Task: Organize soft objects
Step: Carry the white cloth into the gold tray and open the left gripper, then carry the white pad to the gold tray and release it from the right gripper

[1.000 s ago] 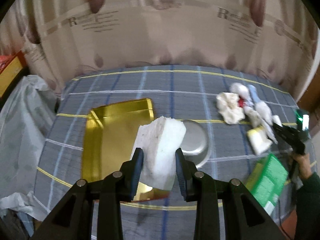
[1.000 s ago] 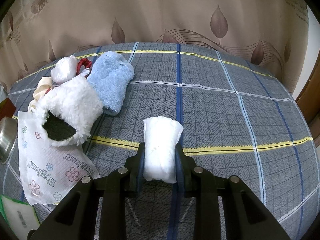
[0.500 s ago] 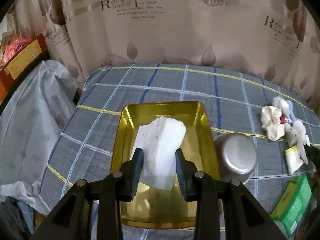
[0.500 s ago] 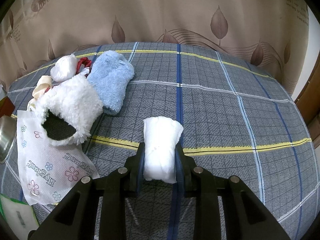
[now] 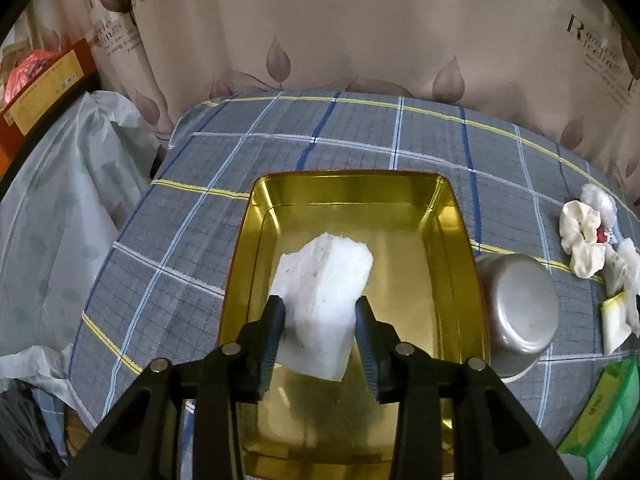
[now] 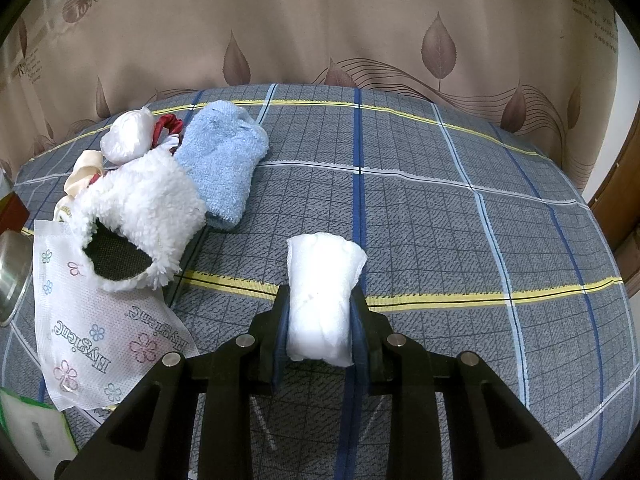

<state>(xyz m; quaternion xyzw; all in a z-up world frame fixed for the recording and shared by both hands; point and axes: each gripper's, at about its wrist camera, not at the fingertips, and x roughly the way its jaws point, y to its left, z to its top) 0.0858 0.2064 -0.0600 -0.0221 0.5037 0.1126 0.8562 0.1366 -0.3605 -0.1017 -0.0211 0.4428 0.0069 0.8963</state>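
Observation:
A white foam block stands tilted inside the gold tin tray, its lower corner down near the tray floor. My left gripper has the block between its pads; the jaws are opening, and both pads still touch the block's sides. My right gripper is shut on a white rolled pad, holding it just above the grey checked cloth. To its left lie a fluffy white slipper and a light blue sock.
An upturned steel bowl sits against the tray's right side, with a cream scrunchie and a green packet beyond. A "Hygiene" wipe packet lies under the slipper. Curtains hang close behind the table; plastic sheeting lies left.
My left gripper has carried the foam block left over the gold tray and down into it, and its jaws stand slightly wider. The right gripper and its roll have not moved.

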